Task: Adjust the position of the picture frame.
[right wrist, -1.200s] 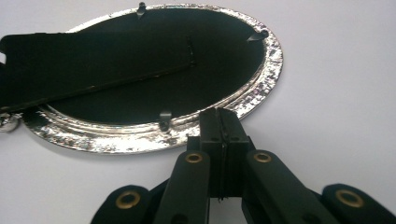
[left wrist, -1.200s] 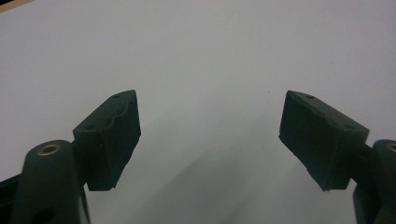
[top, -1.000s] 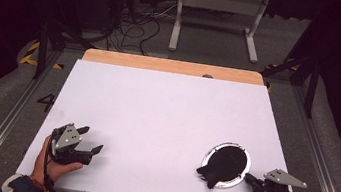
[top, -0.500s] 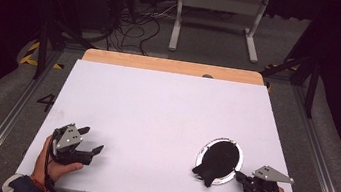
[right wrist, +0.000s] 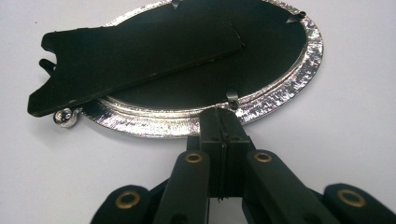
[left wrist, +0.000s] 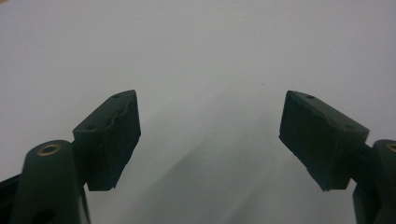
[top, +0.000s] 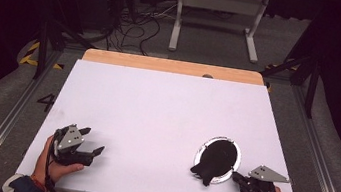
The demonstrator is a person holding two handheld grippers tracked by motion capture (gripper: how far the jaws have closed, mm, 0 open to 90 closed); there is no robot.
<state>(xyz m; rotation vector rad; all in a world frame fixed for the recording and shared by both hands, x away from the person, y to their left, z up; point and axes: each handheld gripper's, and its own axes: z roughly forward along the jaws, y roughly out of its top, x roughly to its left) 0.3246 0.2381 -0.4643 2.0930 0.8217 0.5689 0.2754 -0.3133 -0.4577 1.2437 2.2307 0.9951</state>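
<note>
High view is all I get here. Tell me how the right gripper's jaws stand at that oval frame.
Observer: The right gripper has its jaws shut flat together, with the tips against the near silver rim of the oval frame.
Operator: Report what is on the frame's back.
Observer: A black stand leg lies across the black backing and sticks out past the rim at one end.
Operator: Now give me the left gripper.
Observer: The left gripper has its jaws wide apart, with just the bare white table between them.
</note>
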